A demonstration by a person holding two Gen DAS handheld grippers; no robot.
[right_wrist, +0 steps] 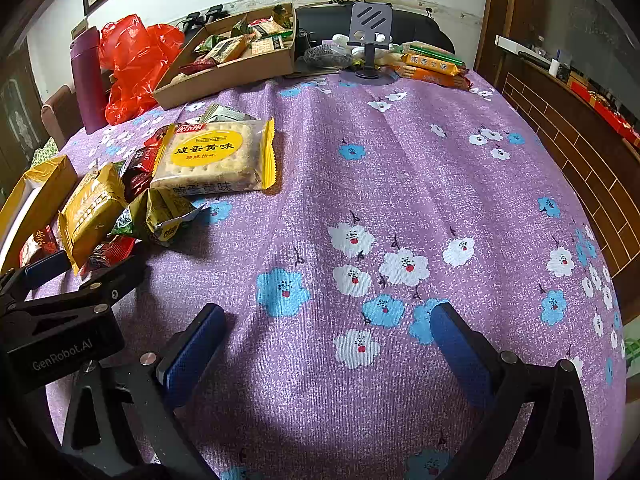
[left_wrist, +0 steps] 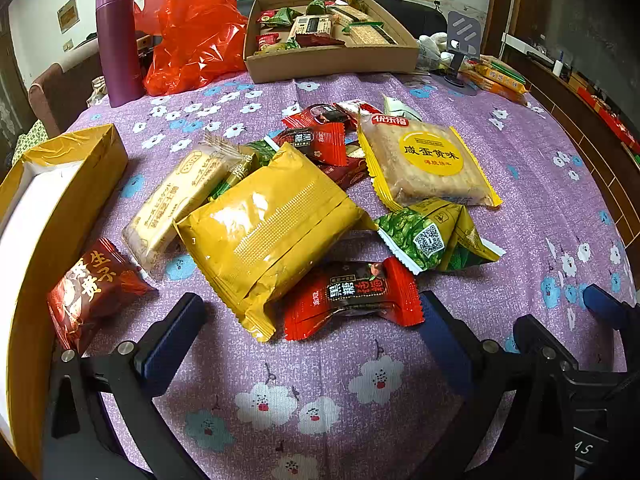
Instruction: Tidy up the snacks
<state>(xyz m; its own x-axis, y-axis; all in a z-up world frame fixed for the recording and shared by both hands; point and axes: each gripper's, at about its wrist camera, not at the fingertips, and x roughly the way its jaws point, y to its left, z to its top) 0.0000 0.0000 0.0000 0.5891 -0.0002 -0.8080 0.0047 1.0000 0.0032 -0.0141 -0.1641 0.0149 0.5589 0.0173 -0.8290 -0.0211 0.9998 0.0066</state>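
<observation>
A pile of snacks lies on the purple flowered tablecloth (left_wrist: 320, 380). A big yellow packet (left_wrist: 268, 228) lies in the middle, a red candy packet (left_wrist: 352, 296) just in front of it, a green-yellow packet (left_wrist: 436, 236) to the right, and a salted-egg biscuit pack (left_wrist: 432, 160) behind. My left gripper (left_wrist: 312, 316) is open, its fingers either side of the red candy packet's near edge, holding nothing. My right gripper (right_wrist: 324, 328) is open and empty over bare cloth, right of the pile (right_wrist: 160, 184). A cardboard tray (left_wrist: 328, 62) with sorted snacks stands at the back.
A yellow box (left_wrist: 60, 208) with a white inside stands at the left edge, a red-gold packet (left_wrist: 92, 284) beside it. A purple flask (left_wrist: 118, 40) and a red plastic bag (left_wrist: 188, 32) stand at the back left. A phone stand (right_wrist: 370, 36) and orange biscuit packs (right_wrist: 432, 66) are at the back right.
</observation>
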